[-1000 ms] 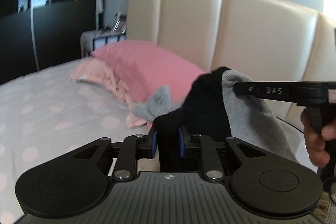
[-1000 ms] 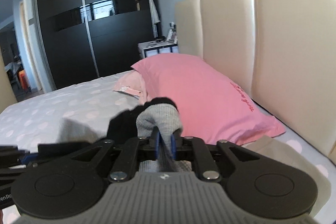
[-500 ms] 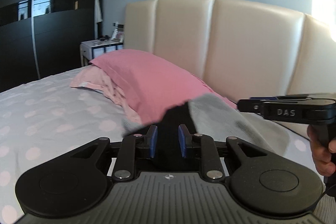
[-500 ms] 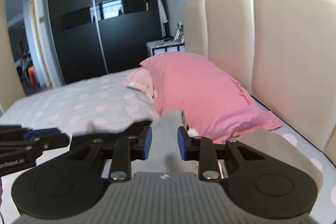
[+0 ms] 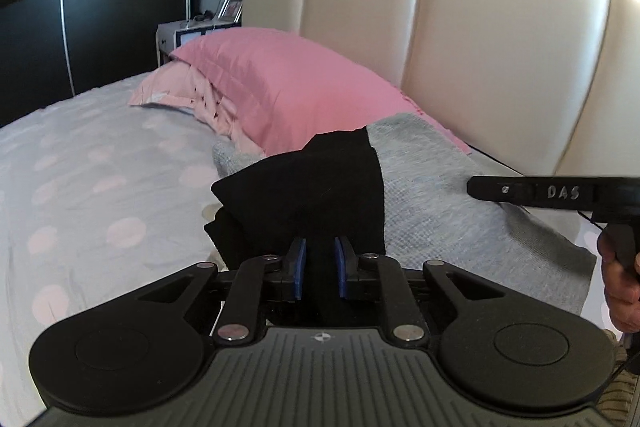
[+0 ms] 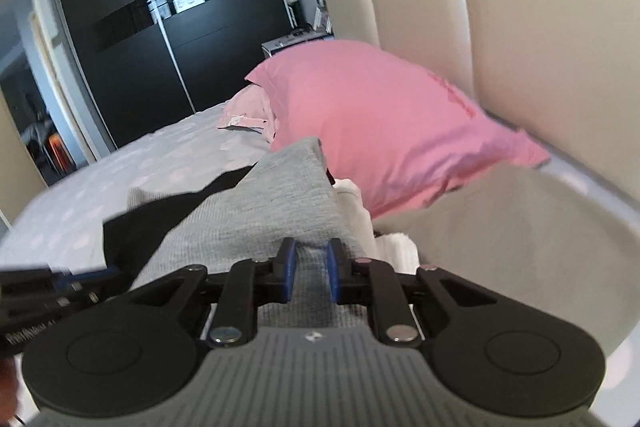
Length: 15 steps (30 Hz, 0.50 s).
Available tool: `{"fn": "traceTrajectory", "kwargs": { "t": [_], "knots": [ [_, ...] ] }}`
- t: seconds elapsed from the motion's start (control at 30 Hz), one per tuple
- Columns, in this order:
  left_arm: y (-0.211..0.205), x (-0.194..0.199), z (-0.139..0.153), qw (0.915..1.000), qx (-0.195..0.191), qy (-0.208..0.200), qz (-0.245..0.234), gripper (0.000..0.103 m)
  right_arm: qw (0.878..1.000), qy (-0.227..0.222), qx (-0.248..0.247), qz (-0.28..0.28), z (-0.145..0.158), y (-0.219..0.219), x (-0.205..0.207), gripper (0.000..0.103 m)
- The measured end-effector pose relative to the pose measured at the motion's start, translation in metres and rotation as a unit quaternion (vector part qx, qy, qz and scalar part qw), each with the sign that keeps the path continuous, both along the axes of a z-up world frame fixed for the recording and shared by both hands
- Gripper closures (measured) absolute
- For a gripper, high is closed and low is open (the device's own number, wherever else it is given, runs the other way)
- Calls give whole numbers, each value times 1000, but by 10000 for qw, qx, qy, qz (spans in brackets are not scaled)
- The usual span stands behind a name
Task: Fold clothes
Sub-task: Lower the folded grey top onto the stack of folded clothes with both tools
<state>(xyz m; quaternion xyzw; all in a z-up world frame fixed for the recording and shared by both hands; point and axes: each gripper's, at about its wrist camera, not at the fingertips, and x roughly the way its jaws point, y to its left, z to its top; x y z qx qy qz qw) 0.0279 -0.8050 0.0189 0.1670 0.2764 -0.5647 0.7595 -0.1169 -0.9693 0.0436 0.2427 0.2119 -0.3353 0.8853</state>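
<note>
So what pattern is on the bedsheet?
The bedsheet is pale grey with soft pink polka dots, clearest in the left wrist view.

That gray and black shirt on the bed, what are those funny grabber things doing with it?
A person is folding the gray and black garment on the bed with two hand-held grippers. The left gripper has the black part between its fingers, the right gripper the gray part, and both jaws have just been closing on the cloth. The garment lies spread next to the pink pillow.
</note>
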Motion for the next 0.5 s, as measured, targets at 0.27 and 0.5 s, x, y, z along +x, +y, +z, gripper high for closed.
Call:
{"fn": "traceTrajectory", "kwargs": {
  "t": [0.27,0.5],
  "knots": [
    [37,-21,34,9984,-537,-32,-168,89,9992,-98,-391,65,32,35,-22,76],
    [46,-58,32,9983,-328,-276,-388,89,9974,83,-620,359,37,72,-56,82]
  ]
}}
